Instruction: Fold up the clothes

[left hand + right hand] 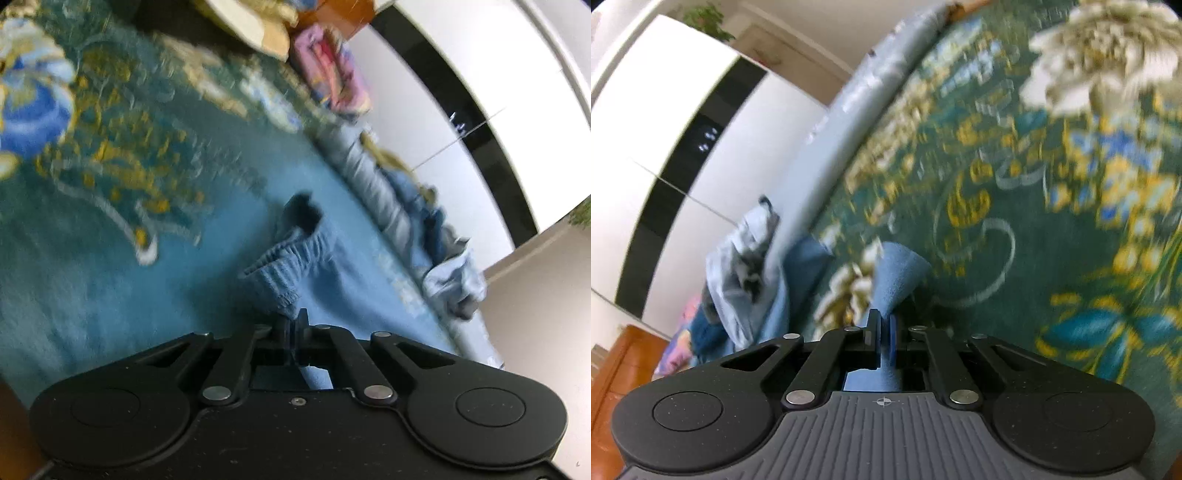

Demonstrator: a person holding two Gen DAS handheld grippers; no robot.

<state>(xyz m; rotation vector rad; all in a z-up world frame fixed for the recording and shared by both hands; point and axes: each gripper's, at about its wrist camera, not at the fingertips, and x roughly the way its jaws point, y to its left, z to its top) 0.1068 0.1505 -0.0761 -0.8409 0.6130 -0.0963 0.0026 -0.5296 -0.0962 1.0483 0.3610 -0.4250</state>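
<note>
Both grippers are pinched shut on the same light-blue garment (295, 266) — the left gripper (293, 326) on its gathered elastic hem, the right gripper (884, 330) on a smooth fold of the cloth (899, 277). The garment lies on a bed with a green floral blanket (110, 155), near the edge where a heap of other blue clothes (436, 236) sits. To do this well, I would keep both grips level and draw the cloth taut between them before laying it down, so the fold falls straight. Its long axis cannot be judged — only bunched ends show, each running forward from its gripper.
</note>
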